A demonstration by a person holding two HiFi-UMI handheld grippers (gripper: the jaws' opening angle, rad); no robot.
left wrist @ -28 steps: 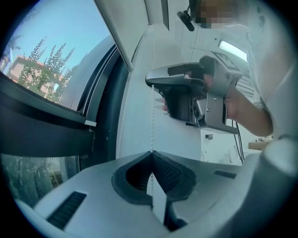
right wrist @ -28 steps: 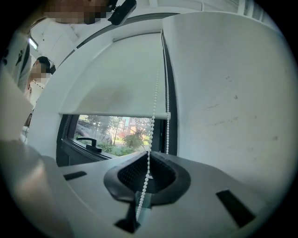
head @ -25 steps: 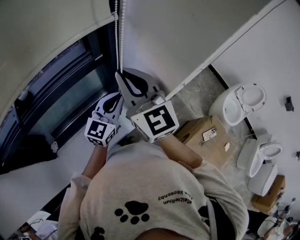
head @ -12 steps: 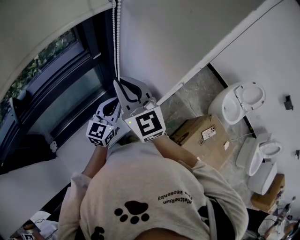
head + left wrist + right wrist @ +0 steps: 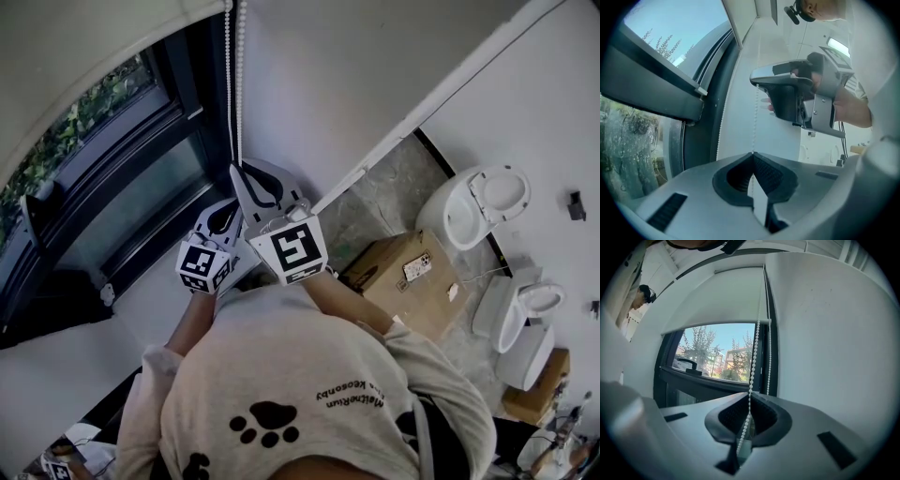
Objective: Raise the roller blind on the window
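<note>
A white bead chain (image 5: 228,84) hangs in two strands beside the window (image 5: 112,187). The roller blind (image 5: 712,301) covers the top of the pane, with its bottom edge above the trees outside. My right gripper (image 5: 238,171) is the higher of the two and is shut on one strand of the bead chain (image 5: 752,362), which runs down between its jaws. Just below it my left gripper (image 5: 229,199) is shut on the bead chain (image 5: 754,117) too. The second strand (image 5: 721,126) hangs free near the frame. In the left gripper view the right gripper (image 5: 797,93) shows above.
A dark window frame (image 5: 178,122) and a white sill (image 5: 159,291) lie below the grippers. White wall (image 5: 356,75) flanks the chain on the right. On the floor to the right stand a cardboard box (image 5: 412,272) and several toilet bowls (image 5: 478,206).
Both grippers have come down a little along the chain line, still shut on it. The blind's lower edge has risen, and trees now show through the upper pane.
</note>
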